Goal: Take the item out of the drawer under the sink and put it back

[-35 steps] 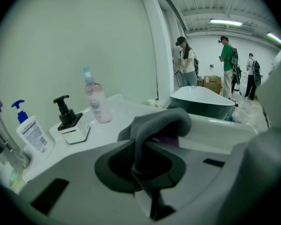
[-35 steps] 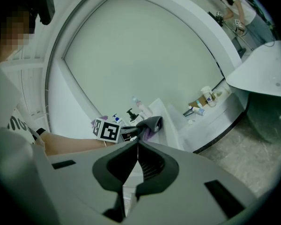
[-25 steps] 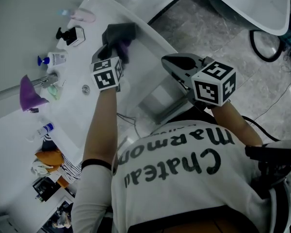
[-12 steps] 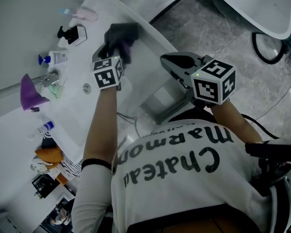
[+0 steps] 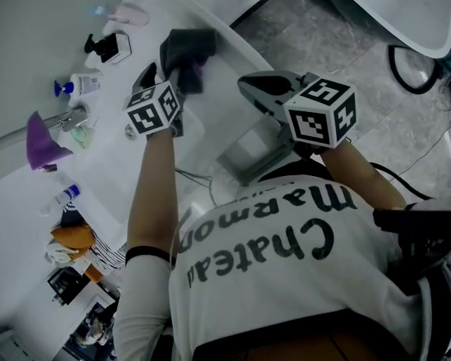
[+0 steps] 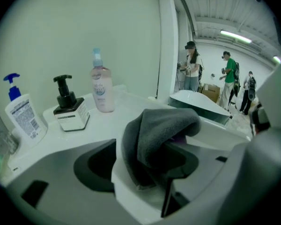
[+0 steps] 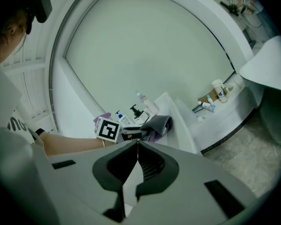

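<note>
A grey cloth [image 5: 186,51] with a bit of purple inside rests bunched on the white sink counter [image 5: 225,66] near its edge. My left gripper [image 5: 173,74] is right at the cloth. In the left gripper view the grey cloth [image 6: 159,135] lies between the jaws and drapes over one of them. The left gripper [image 6: 145,161] has its jaws opening, spread wide, and the pads do not press on the cloth. My right gripper [image 5: 248,89] hovers above the open drawer [image 5: 248,153] under the sink. In its own view the right gripper [image 7: 136,143] is shut with nothing in it.
Along the wall stand a black pump bottle [image 5: 105,49], a pink bottle [image 5: 128,13] and a white bottle with a blue pump [image 5: 79,85]. A purple cloth [image 5: 41,141] hangs by the tap [image 5: 69,119]. A white tub [image 5: 391,13] stands on the tiled floor. People stand far back [image 6: 192,69].
The left gripper has shifted a little left and toward the wall, and its jaws have spread apart around the grey cloth. The right gripper has drifted slightly left above the drawer.
</note>
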The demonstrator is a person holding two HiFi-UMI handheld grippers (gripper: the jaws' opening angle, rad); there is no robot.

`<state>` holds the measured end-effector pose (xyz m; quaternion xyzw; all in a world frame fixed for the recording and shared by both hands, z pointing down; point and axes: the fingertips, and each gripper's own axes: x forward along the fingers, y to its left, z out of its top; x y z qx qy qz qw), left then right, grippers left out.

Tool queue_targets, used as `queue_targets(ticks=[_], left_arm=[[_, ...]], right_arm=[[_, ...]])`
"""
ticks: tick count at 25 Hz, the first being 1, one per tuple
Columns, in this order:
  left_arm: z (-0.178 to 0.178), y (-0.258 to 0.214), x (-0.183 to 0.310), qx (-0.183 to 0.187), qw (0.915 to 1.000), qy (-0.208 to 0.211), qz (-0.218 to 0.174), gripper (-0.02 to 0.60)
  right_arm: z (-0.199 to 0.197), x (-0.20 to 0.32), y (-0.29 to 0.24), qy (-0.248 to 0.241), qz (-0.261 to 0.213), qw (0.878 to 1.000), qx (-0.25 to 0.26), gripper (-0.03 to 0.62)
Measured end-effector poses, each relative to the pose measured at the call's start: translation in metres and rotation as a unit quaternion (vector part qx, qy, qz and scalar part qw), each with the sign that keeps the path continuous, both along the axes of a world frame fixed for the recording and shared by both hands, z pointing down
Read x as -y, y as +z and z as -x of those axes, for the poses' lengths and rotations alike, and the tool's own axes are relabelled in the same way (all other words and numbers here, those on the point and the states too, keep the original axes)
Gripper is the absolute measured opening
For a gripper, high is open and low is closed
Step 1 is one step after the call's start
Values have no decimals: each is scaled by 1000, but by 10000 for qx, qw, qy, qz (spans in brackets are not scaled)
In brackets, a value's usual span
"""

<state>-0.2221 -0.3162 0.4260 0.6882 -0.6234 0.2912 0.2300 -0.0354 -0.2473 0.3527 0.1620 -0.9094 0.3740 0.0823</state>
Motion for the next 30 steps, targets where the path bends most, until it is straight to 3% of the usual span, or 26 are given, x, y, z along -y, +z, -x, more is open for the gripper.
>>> queue_targets(ticks=[4, 9, 23, 30], left_arm=[[-1, -5, -2, -294, 9995, 66, -69, 268], [-20, -7, -1, -712, 9954, 630, -151, 268], [-30, 0, 2, -770, 9933, 858, 63, 273], [-44, -13, 0, -1119, 9892, 951, -1, 318]], right_arm=[[10, 0, -1, -64, 9, 10000, -33, 11], [17, 3, -1, -58, 31, 10000, -52, 11], [19, 3, -3, -34, 118, 9997, -200, 12], [18, 1, -5, -11, 101, 9997, -241, 11]])
